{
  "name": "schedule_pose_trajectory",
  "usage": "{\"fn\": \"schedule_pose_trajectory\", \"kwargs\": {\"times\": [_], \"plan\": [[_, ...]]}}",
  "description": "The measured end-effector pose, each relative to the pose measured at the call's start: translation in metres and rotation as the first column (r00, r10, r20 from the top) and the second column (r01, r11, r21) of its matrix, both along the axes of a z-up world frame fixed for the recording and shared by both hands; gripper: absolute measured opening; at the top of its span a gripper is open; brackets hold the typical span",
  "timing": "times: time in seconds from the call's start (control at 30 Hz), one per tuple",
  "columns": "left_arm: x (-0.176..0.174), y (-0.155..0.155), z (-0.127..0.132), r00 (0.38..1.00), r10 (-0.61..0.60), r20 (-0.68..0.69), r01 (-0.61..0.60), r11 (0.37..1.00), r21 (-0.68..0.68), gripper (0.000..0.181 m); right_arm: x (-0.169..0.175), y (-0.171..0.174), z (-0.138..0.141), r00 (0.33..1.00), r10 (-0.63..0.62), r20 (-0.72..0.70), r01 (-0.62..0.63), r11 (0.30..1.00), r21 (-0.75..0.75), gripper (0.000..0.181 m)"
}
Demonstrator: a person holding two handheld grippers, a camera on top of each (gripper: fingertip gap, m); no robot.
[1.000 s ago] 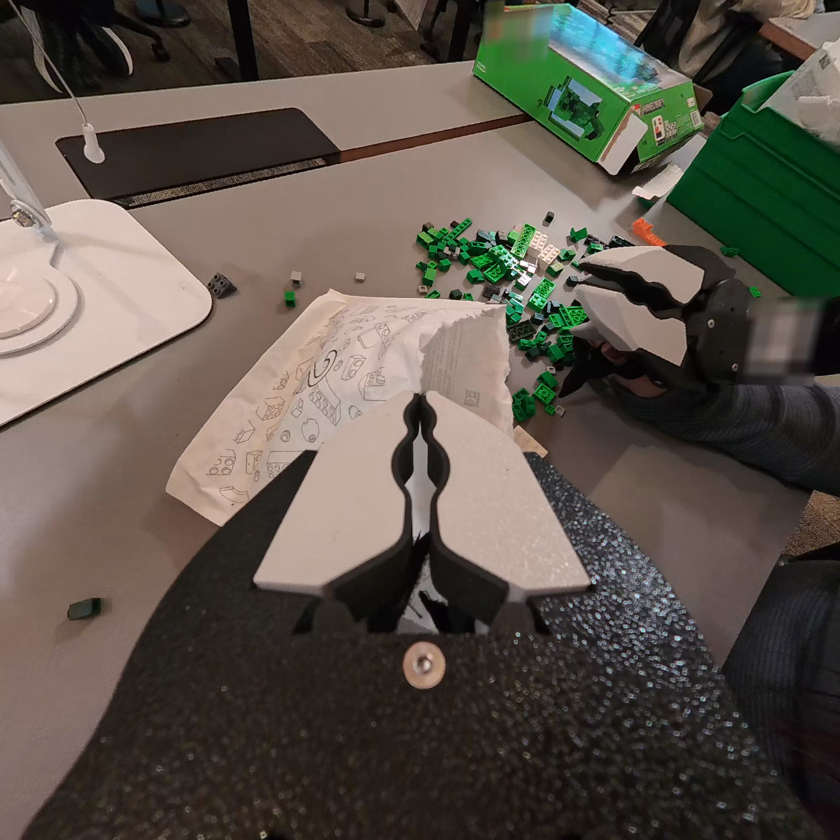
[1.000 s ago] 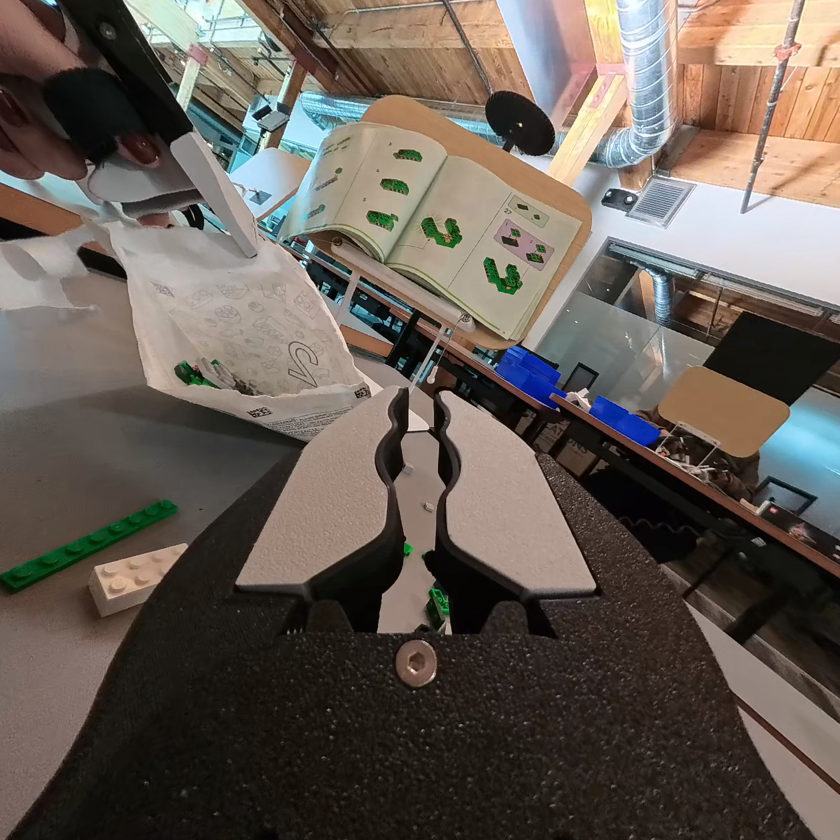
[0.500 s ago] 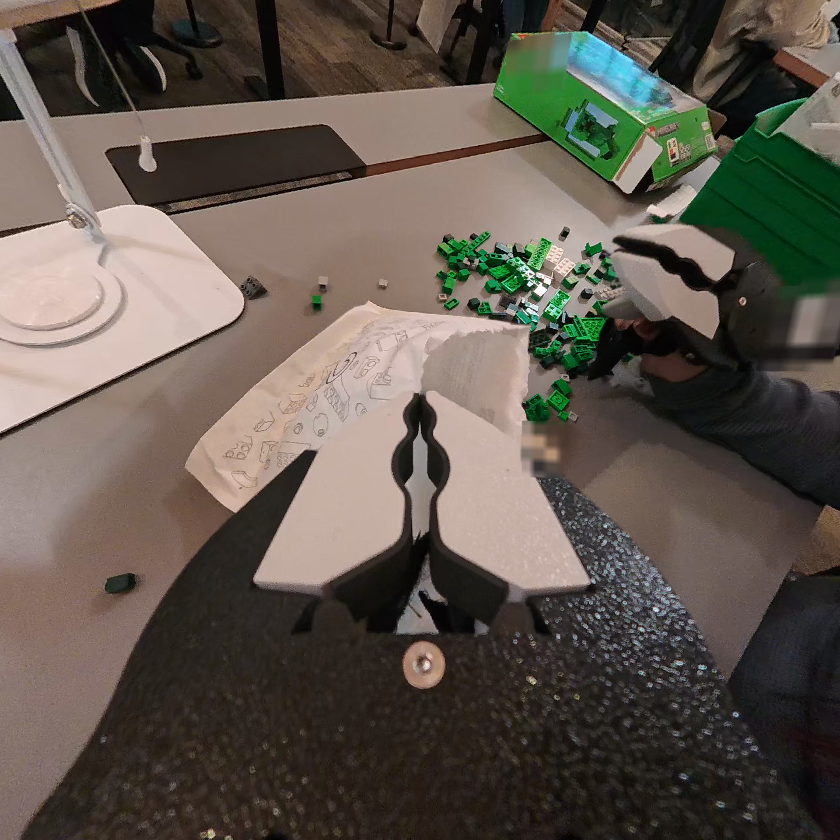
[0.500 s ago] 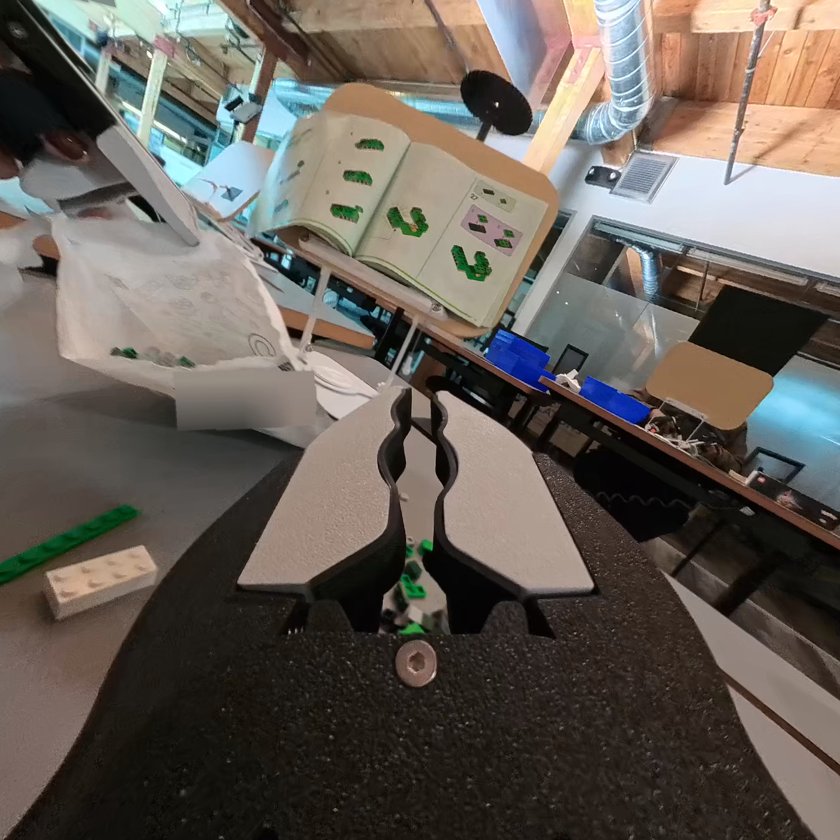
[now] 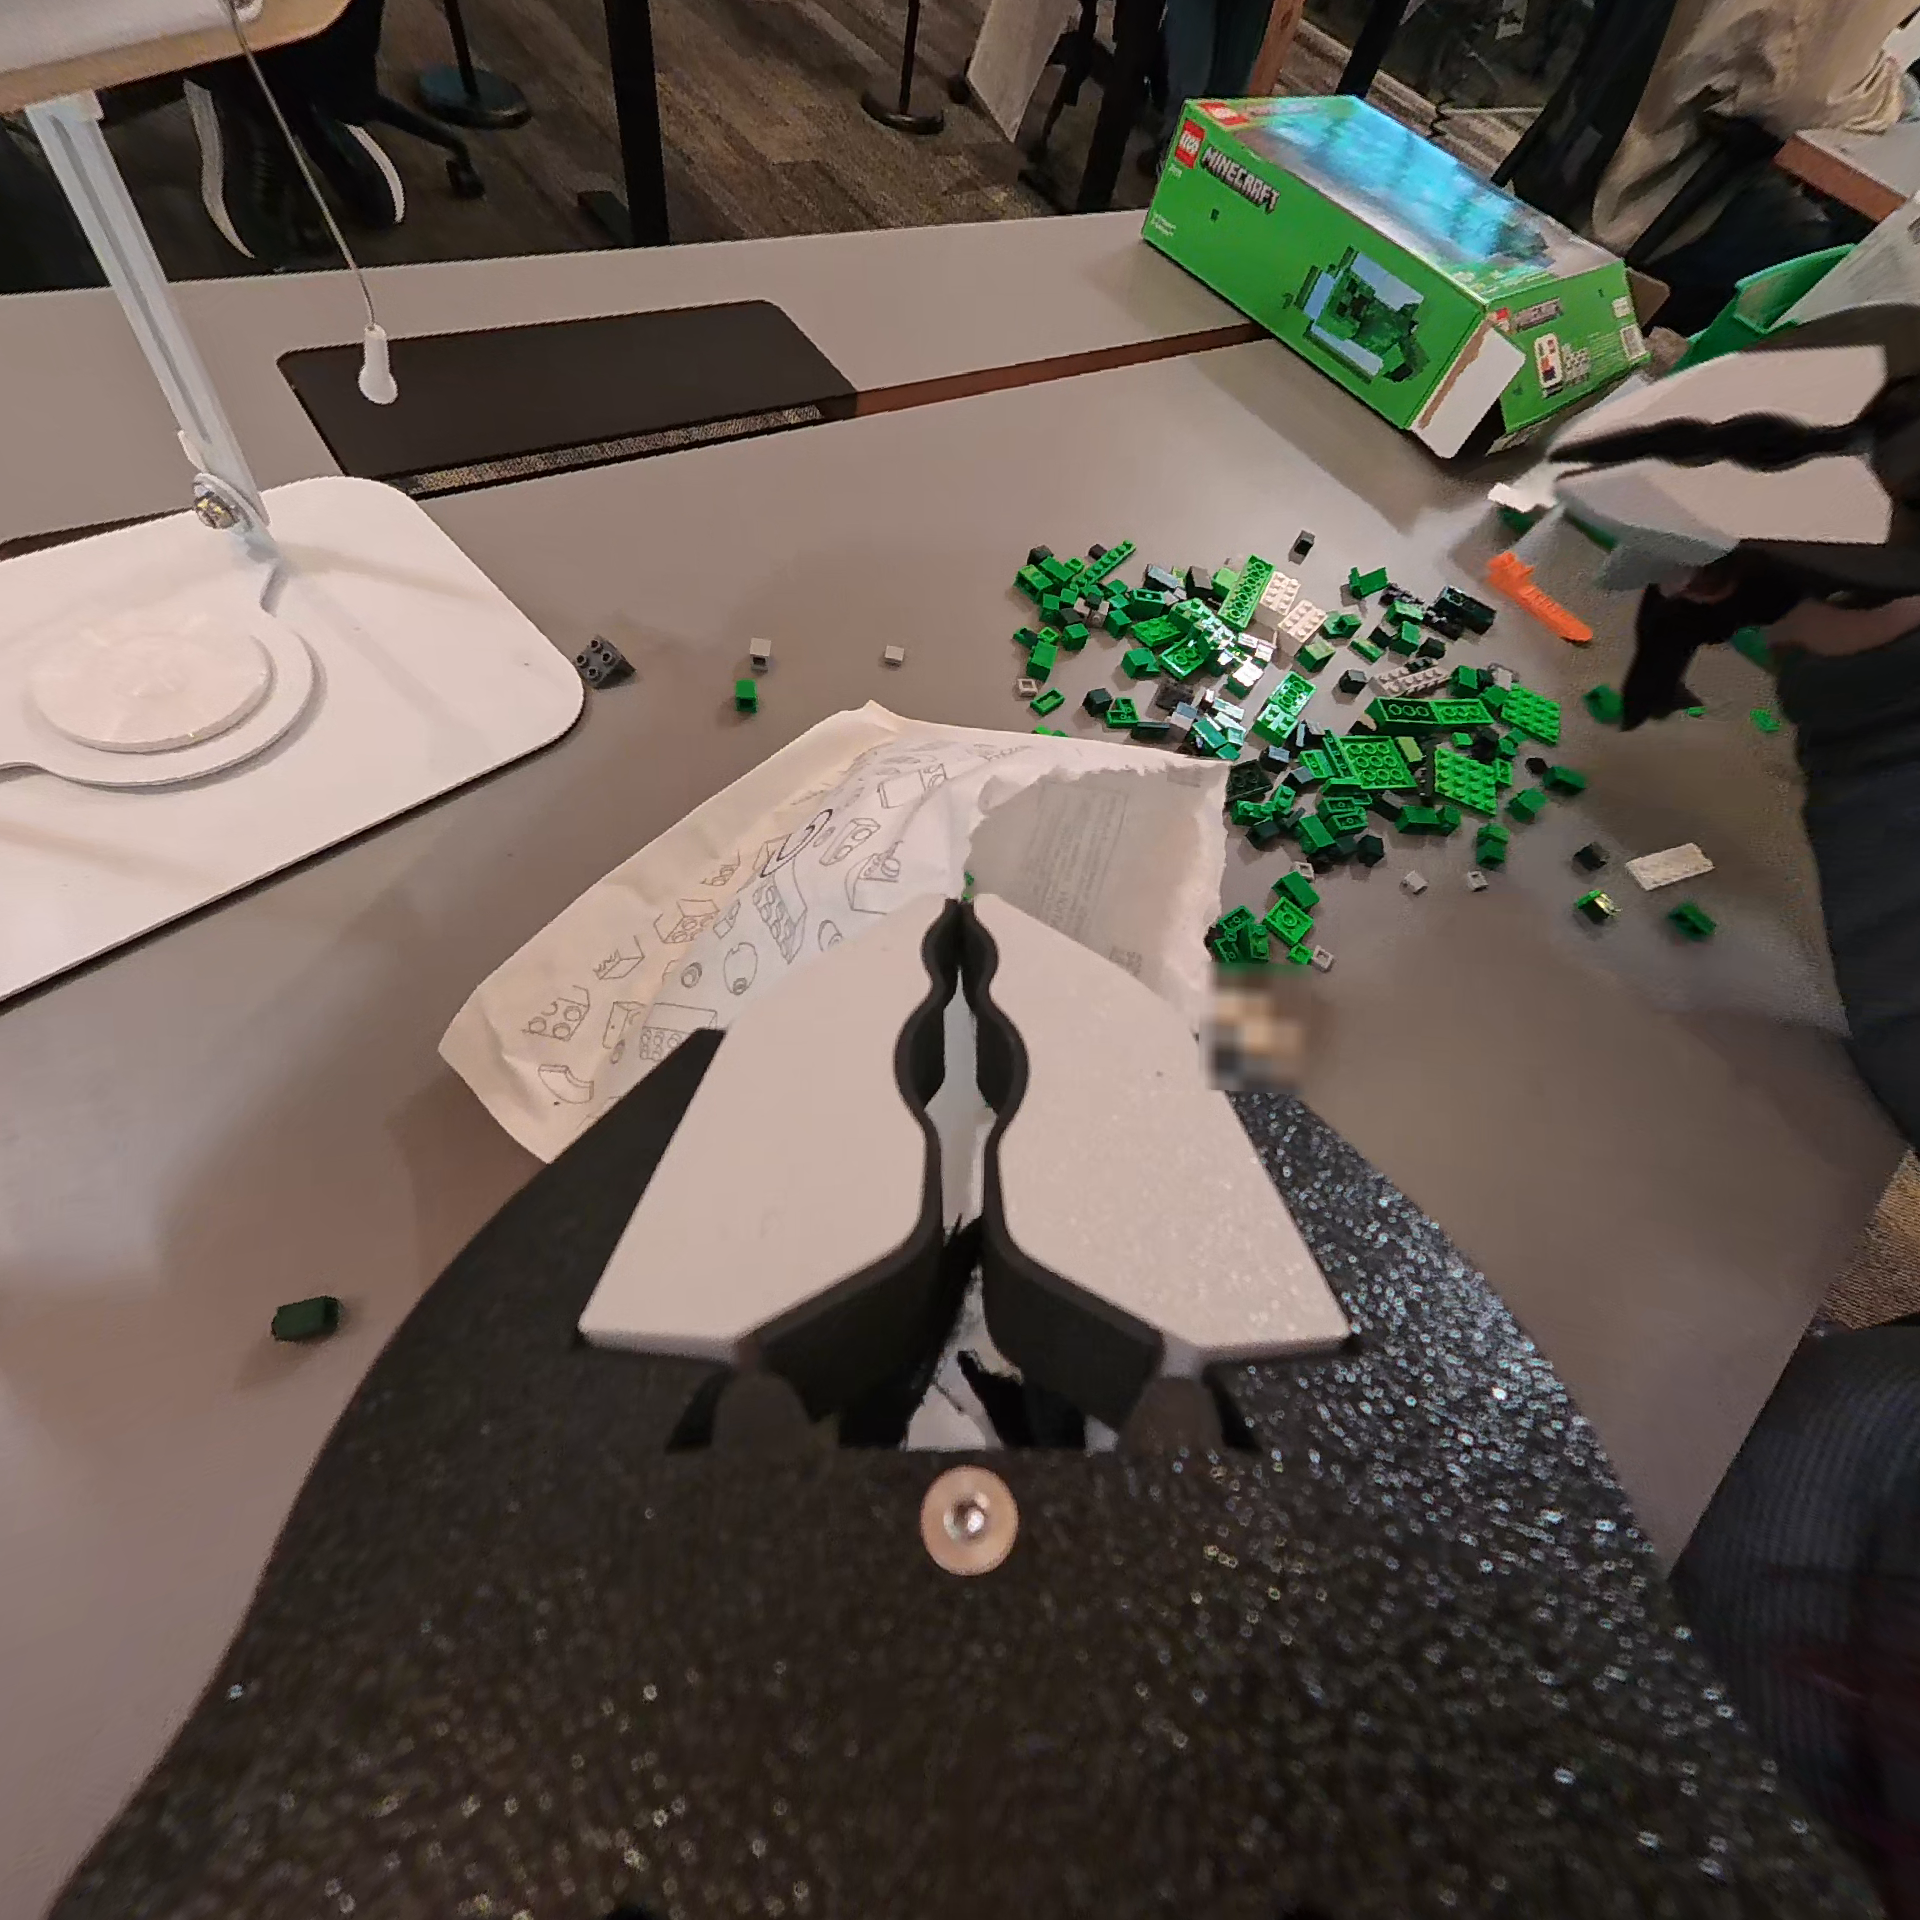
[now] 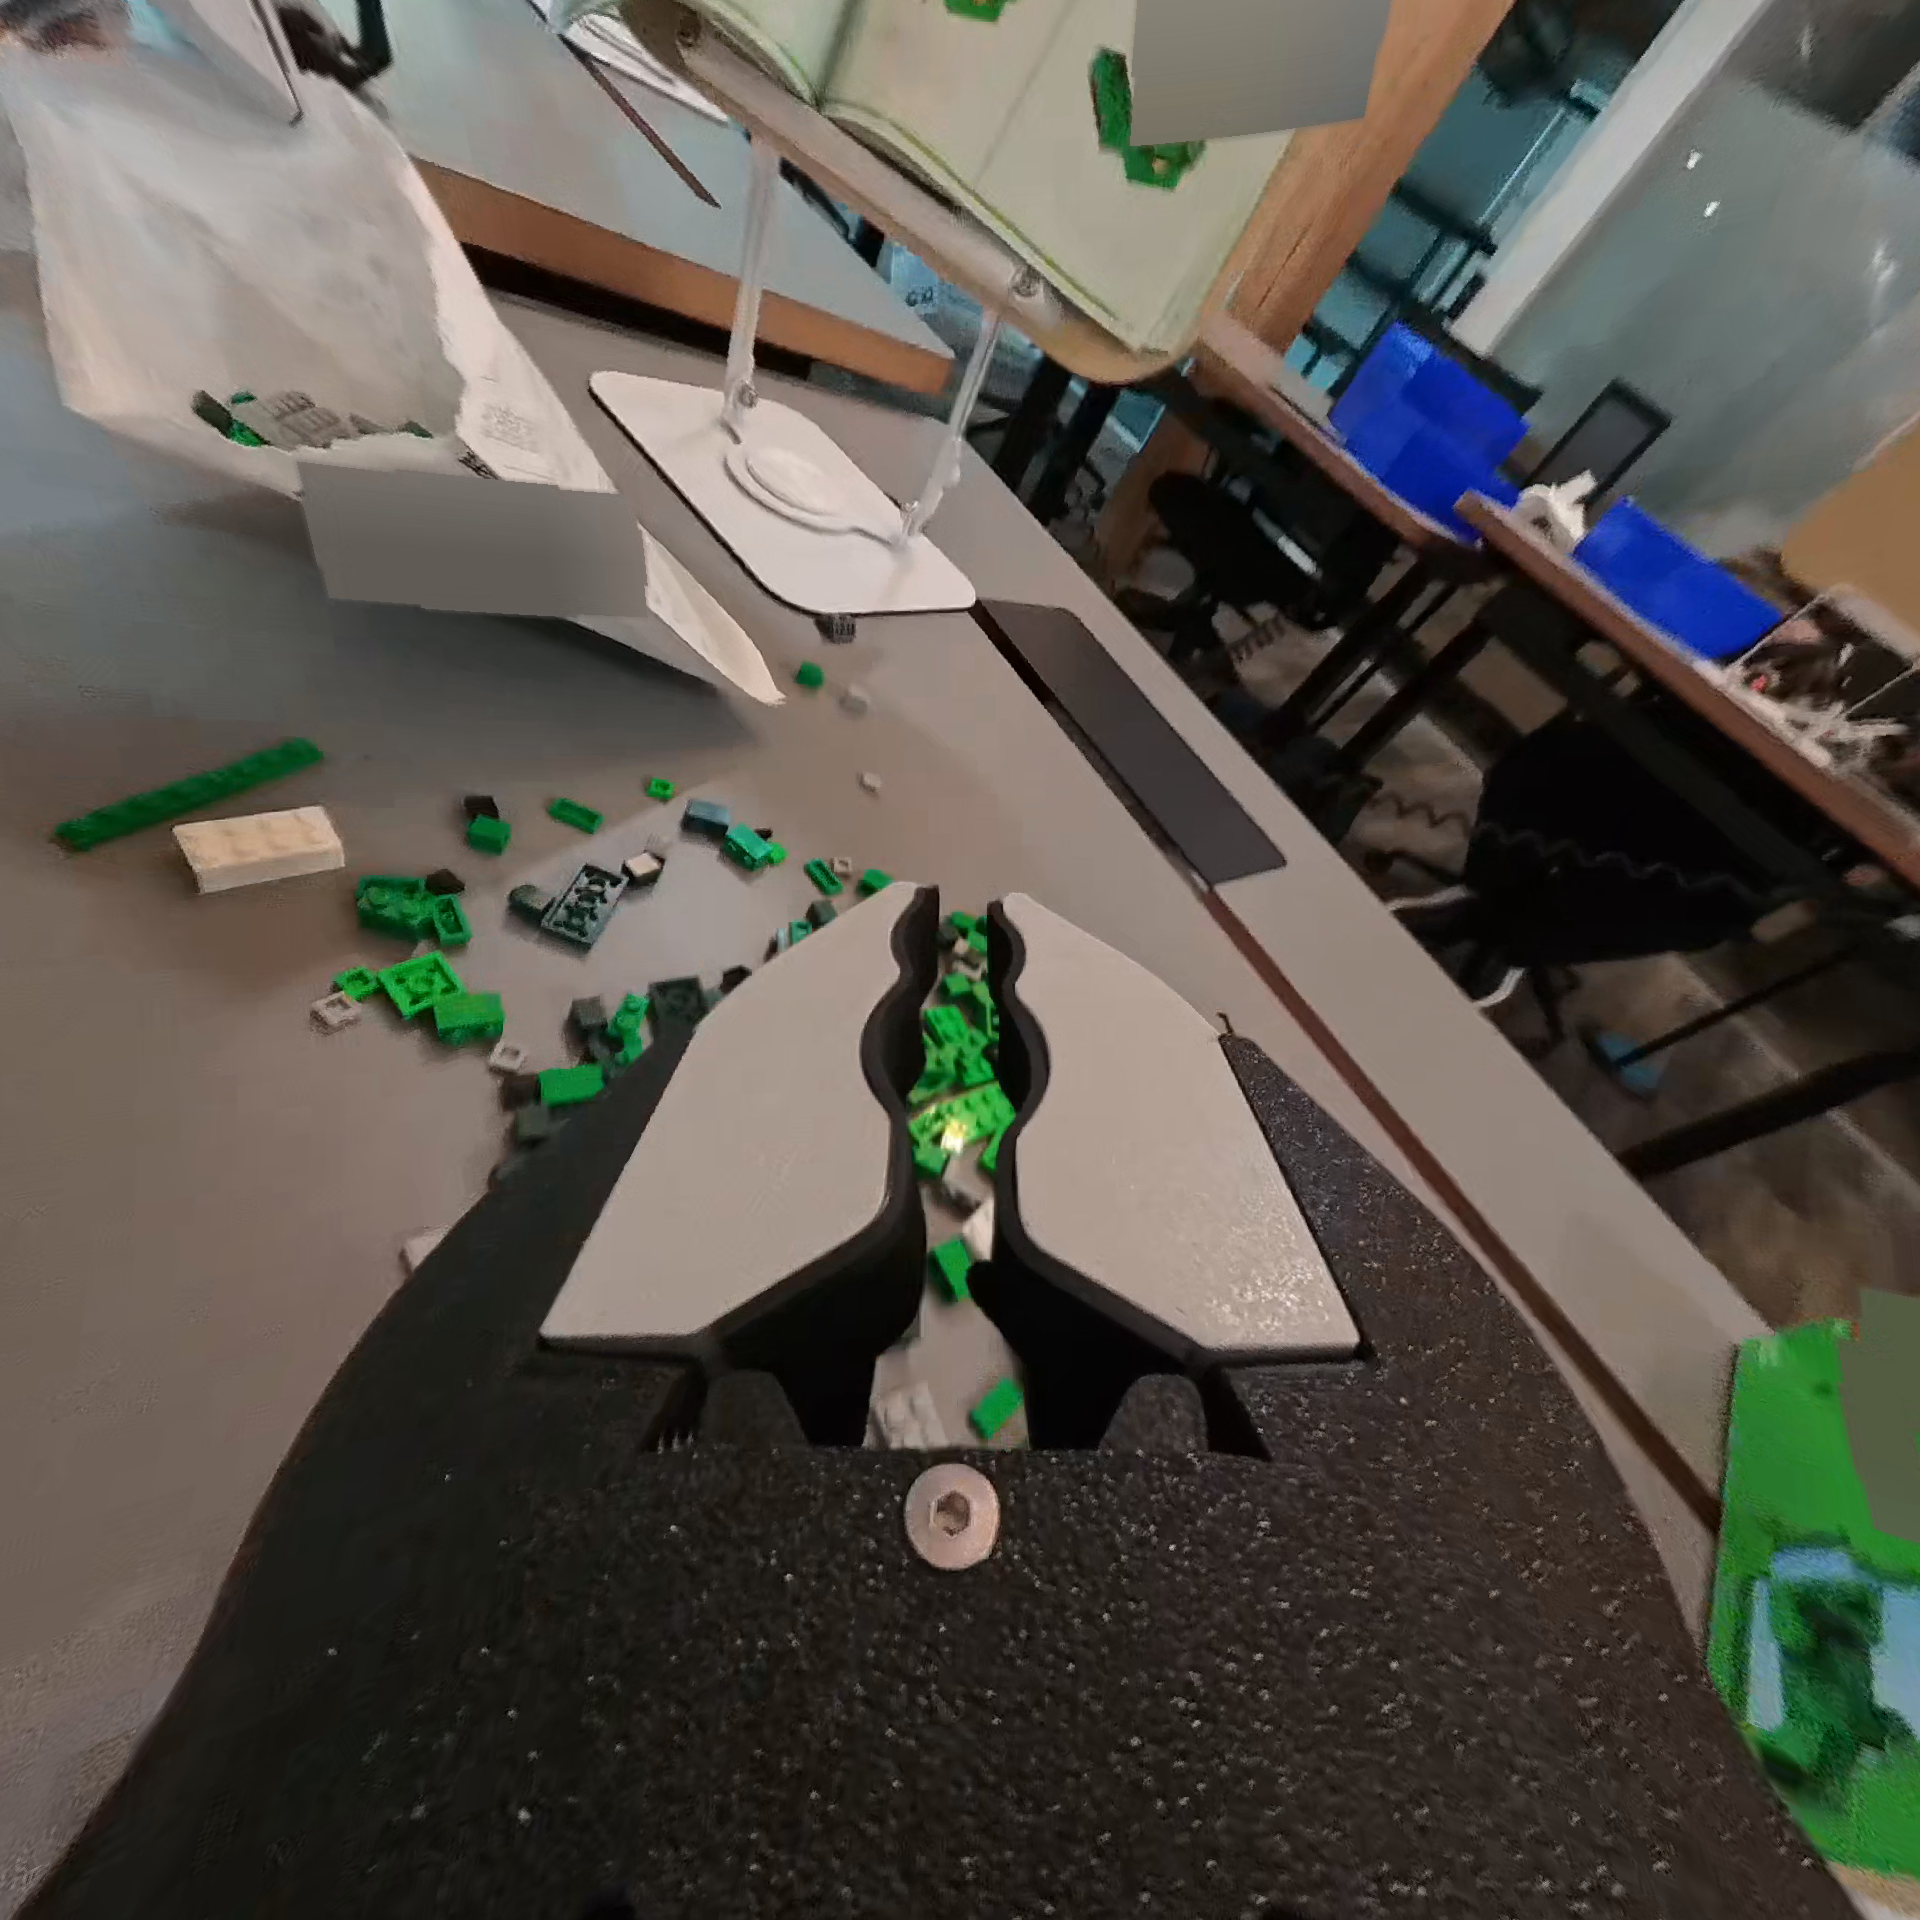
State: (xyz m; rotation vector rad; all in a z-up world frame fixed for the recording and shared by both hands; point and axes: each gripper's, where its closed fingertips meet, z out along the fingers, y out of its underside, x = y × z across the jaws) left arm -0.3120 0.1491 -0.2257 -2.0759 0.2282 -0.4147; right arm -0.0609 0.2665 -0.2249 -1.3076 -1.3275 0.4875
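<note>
My left gripper (image 5: 961, 914) is shut on the torn edge of a white printed paper bag (image 5: 769, 883) and holds its open end just above the grey table. The bag also shows in the right wrist view (image 6: 239, 260), lifted, with a few green and grey bricks (image 6: 301, 421) at its torn mouth. My right gripper (image 6: 961, 904) is shut and empty, hovering over a loose pile of small green, white and dark bricks (image 6: 956, 1049). In the left wrist view the right gripper (image 5: 1714, 457) is above the right edge of that pile (image 5: 1299, 717).
A green toy box (image 5: 1382, 260) lies at the back right. A white book-stand base (image 5: 208, 675) stands at the left, with an open instruction book (image 6: 935, 83) above it. A white brick (image 6: 258, 847), a long green plate (image 6: 187, 792) and an orange tool (image 5: 1538, 597) lie nearby. The grippers' ends are close to 30 cm from one another.
My right gripper has risen from the table and tilted down over the brick pile. My left gripper still holds the bag and has drawn back a little.
</note>
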Motion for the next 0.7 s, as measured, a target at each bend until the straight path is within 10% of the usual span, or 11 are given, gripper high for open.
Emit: {"fn": "schedule_pose_trajectory", "kwargs": {"times": [0.7], "plan": [[0.004,0.001,-0.002,1.0,-0.021,0.008,0.021,1.0,-0.001,0.0,0.175,0.019,-0.044,0.869,-0.348,0.351,0.417,0.897,-0.144,0.024]]}}
